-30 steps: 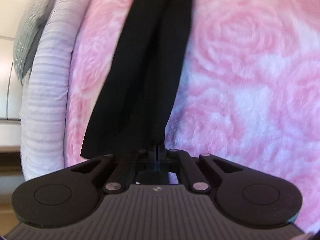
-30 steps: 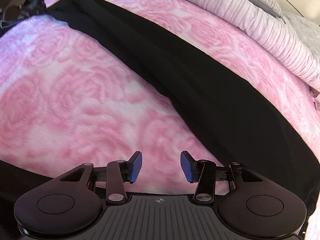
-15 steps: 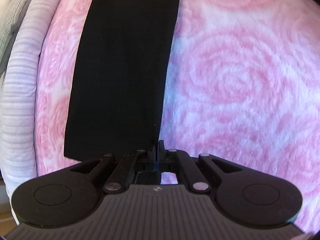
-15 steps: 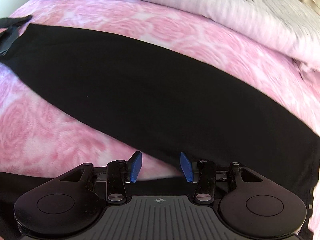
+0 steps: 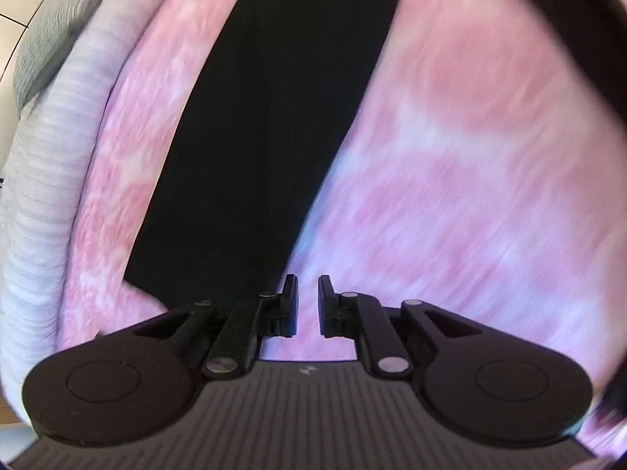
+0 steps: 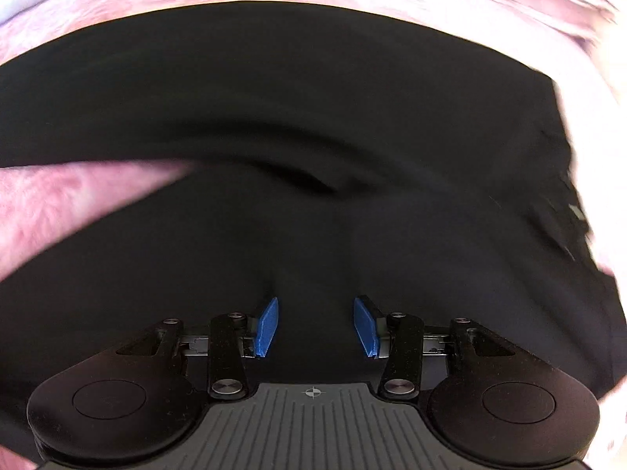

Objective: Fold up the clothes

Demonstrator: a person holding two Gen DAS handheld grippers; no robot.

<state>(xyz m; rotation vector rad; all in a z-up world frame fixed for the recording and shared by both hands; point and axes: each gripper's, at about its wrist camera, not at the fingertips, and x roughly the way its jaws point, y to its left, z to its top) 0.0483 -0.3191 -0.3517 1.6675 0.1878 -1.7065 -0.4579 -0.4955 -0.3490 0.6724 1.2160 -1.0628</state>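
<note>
A black garment lies as a long flat strip on the pink rose-patterned blanket. In the left wrist view its near end sits just left of my left gripper. The jaws are opening, with a narrow gap and only blanket showing between them. In the right wrist view the wide part of the black garment fills the picture, with a fold crease across its middle. My right gripper hangs over it, its blue pads apart and nothing held between them.
A pale striped duvet rolls along the left edge of the blanket, with a grey pillow behind it. Pink blanket shows at the left and top of the right wrist view.
My left gripper let go of the garment's end and its jaws parted; it shifted right of the strip. My right gripper moved from over the blanket onto the wide black part.
</note>
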